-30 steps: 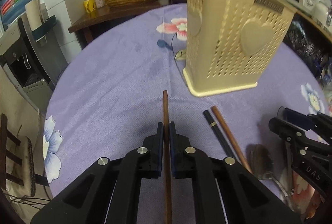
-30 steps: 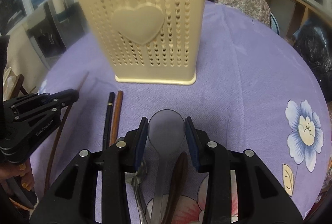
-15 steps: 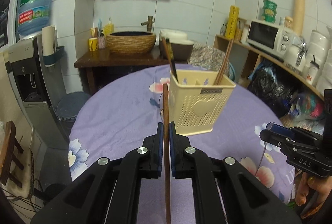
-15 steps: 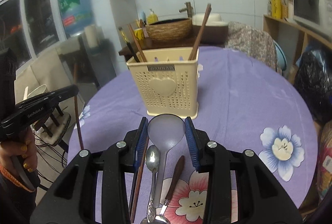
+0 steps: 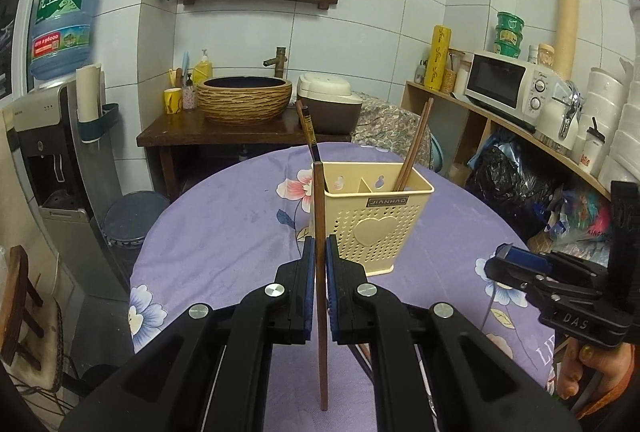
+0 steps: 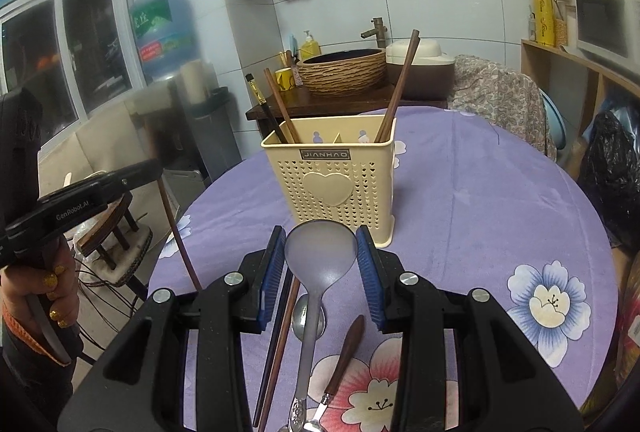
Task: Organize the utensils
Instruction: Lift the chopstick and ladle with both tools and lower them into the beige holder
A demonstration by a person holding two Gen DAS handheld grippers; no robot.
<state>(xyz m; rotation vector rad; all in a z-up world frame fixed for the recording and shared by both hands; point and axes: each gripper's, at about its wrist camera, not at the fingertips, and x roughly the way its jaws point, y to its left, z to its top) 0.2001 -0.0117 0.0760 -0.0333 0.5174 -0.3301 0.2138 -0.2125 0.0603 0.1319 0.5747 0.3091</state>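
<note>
Both tongs lifted off the table: left tongs (image 5: 318, 264) pinch a chopstick (image 5: 319, 216), right tongs (image 6: 320, 264) clamp a ladle (image 6: 319, 252). Holder (image 6: 330, 175) ahead (divided); the long chopstick could pivot and miss it.

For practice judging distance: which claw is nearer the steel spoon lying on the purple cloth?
Right. The right claw hangs directly over the steel spoon; the left claw is off to its left side, farther away.
</note>
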